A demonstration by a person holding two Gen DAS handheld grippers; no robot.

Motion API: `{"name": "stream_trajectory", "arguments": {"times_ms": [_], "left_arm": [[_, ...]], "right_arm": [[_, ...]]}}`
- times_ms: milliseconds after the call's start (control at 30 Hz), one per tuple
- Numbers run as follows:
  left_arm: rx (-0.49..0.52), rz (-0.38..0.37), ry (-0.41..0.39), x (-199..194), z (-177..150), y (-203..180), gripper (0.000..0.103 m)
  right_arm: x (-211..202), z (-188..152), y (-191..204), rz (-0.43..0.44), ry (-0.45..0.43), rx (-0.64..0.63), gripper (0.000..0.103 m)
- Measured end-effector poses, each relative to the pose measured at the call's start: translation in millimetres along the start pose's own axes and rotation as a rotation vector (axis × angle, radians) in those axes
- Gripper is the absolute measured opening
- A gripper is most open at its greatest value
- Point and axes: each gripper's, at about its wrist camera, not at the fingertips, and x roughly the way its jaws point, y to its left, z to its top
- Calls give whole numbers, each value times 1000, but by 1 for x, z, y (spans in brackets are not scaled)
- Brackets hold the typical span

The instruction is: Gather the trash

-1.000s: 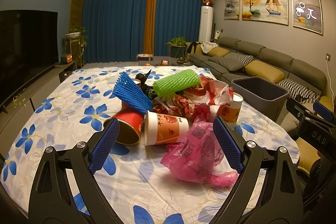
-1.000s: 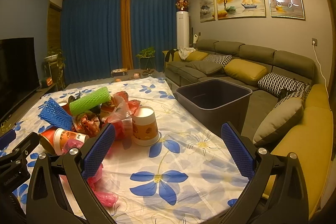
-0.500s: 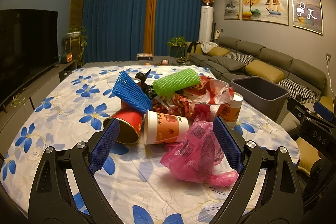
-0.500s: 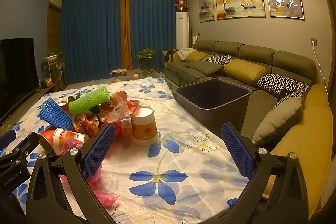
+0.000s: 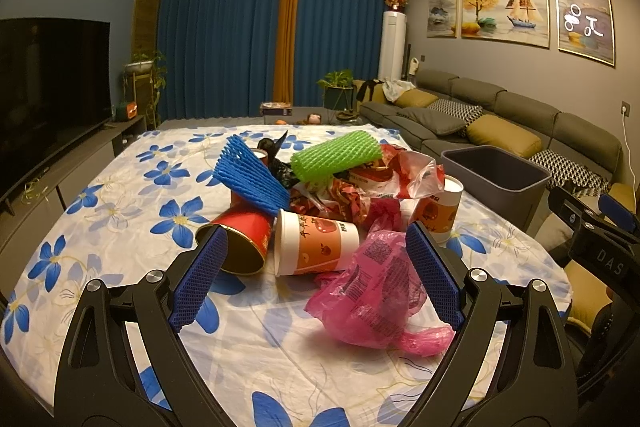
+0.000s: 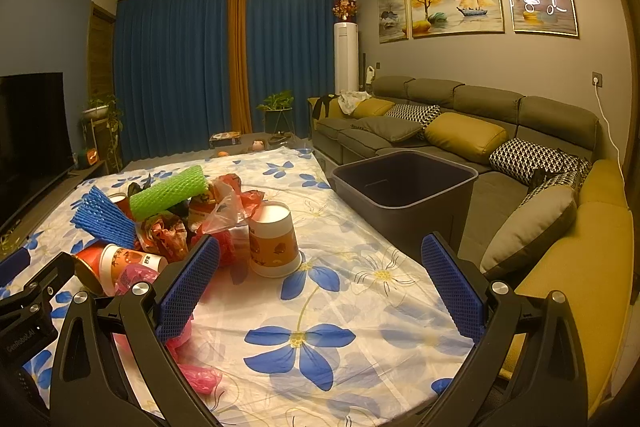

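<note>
A heap of trash lies on the flowered tablecloth (image 5: 120,195): a pink plastic bag (image 5: 376,287), a paper cup on its side (image 5: 316,247), a red cup on its side (image 5: 240,239), blue foam net (image 5: 250,179), green foam net (image 5: 336,155) and crumpled wrappers (image 5: 348,195). My left gripper (image 5: 318,279) is open and empty, just short of the pink bag and the lying cup. My right gripper (image 6: 320,283) is open and empty, over the table right of the heap. An upside-down paper cup (image 6: 274,245) stands in front of it. A grey bin (image 6: 404,187) stands at the table's right edge.
A grey sofa (image 6: 460,123) with yellow and patterned cushions runs along the right wall behind the bin. A TV (image 5: 48,83) on a low cabinet stands left. Blue curtains (image 5: 224,39) and plants are at the back. The right gripper's body (image 5: 596,243) shows at the left view's right edge.
</note>
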Motion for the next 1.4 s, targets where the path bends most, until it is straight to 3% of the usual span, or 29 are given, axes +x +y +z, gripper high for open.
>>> {"name": "stream_trajectory", "arguments": {"times_ms": [1400], "left_arm": [[14,-46,2,11,-10,-8,89]], "right_arm": [[1,-1,-1,0,0,0,98]]}}
